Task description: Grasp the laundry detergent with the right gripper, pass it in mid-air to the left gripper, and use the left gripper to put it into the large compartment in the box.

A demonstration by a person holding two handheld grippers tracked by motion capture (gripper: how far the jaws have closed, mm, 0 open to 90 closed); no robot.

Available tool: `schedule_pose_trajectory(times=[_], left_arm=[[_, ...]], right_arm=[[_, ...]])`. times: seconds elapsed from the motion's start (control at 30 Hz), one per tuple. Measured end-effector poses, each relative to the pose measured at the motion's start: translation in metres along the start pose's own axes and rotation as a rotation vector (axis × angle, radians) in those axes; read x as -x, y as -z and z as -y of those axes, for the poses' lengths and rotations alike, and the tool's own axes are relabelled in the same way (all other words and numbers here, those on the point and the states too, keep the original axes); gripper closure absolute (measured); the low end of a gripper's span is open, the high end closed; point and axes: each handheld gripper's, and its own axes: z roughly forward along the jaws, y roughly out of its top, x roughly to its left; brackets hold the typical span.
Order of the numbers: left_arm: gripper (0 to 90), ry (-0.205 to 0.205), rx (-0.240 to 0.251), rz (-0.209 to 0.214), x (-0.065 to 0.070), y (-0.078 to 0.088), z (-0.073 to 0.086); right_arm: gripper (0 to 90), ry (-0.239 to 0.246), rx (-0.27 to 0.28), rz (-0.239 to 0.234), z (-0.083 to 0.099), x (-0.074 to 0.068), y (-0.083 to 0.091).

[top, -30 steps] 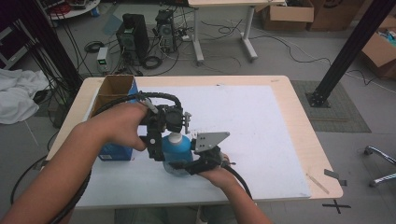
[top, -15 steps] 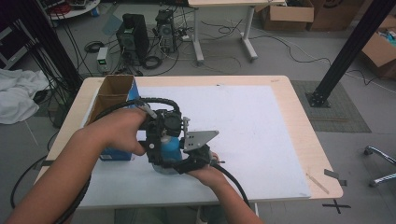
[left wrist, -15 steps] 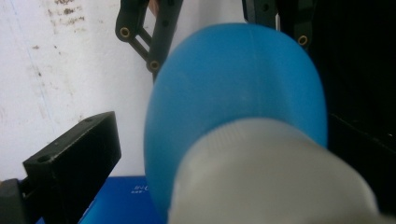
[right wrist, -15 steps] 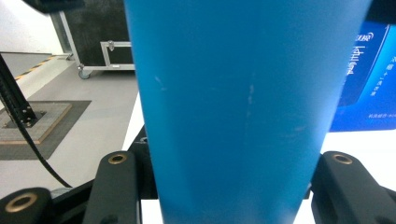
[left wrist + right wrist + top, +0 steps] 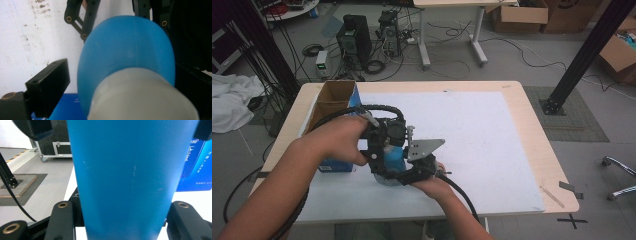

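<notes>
blue bottle [image 5: 391,156] upright on the desk [image 5: 472,125] near its 7 o'clock part. right gripper [image 5: 409,172] pinching the bottle body, forearm entering from 6 o'clock. left gripper [image 5: 382,137] over the white cap [image 5: 140,97], jaws just closing, not yet touching it.

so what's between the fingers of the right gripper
The blue bottle: in the right gripper view its body stands between the two black fingers, which clamp it from both sides. The high view shows the right gripper at the bottle too.
</notes>
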Motion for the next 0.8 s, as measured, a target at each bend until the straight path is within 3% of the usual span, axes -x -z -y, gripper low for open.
schedule_pose_trajectory(times=[0.1, 0.8], left_arm=[[12.7, -0.01, 0.01, -0.003, 0.0001, 0.0026, 0.0002], [25.0, -0.03, -0.004, -0.017, 0.0046, 0.005, -0.0021]], right_arm=[[45.6, 0.0, 0.005, 0.002, -0.0001, 0.0003, 0.0005], [45.7, 0.014, 0.023, 0.003, -0.0037, -0.0012, 0.0013]])
